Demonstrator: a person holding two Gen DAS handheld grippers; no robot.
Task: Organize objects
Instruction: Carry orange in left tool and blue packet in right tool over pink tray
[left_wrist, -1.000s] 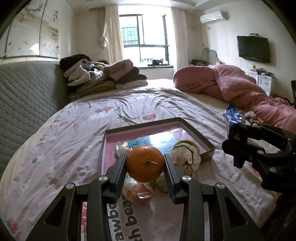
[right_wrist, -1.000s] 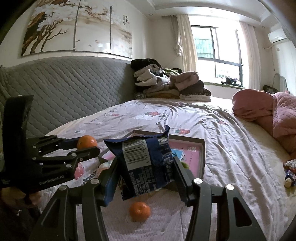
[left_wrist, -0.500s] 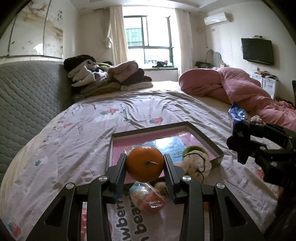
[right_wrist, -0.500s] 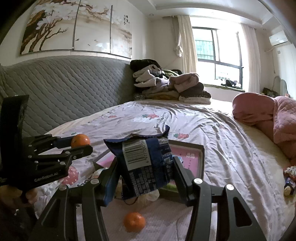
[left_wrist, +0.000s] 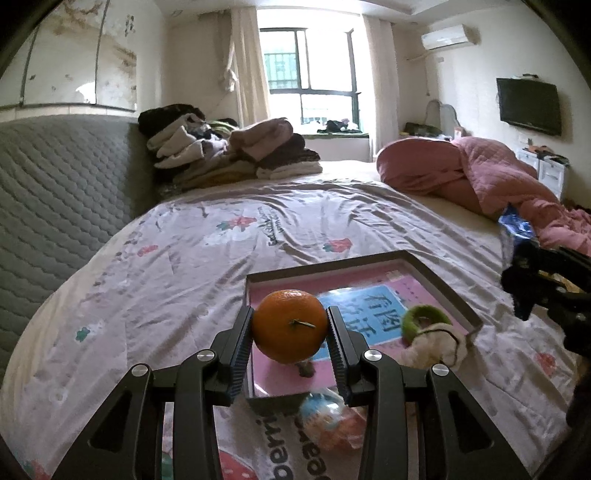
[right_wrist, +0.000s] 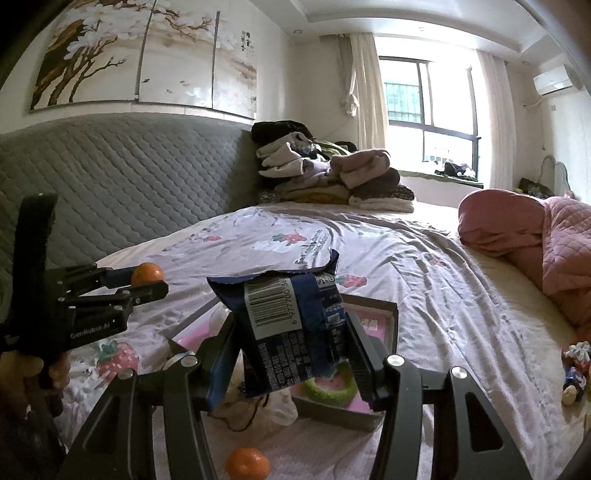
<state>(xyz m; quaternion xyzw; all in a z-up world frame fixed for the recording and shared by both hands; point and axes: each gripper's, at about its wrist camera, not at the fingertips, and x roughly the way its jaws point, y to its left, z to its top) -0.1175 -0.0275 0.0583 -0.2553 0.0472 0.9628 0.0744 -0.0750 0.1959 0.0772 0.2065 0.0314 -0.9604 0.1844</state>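
- The left gripper has its two black jaws pinching a round orange tangerine from both sides.
- That tangerine hangs in the air above the near end of a flat grey-framed tray with a pink picture bottom.
- The tray lies on the bed sheet with strawberry pictures.
- The right gripper has its jaws pinching a crinkly dark blue snack bag with a white barcode.
- The bag hangs above the tray too.
- A fuzzy green ring lies inside the tray, at its near edge.
- A crumpled white cloth pouch with a dark string rests against the tray's rim.
- A second small orange tangerine lies on the sheet, near the tray.
- A small clear plastic packet with blue and pink print lies on the sheet just beside the tray.
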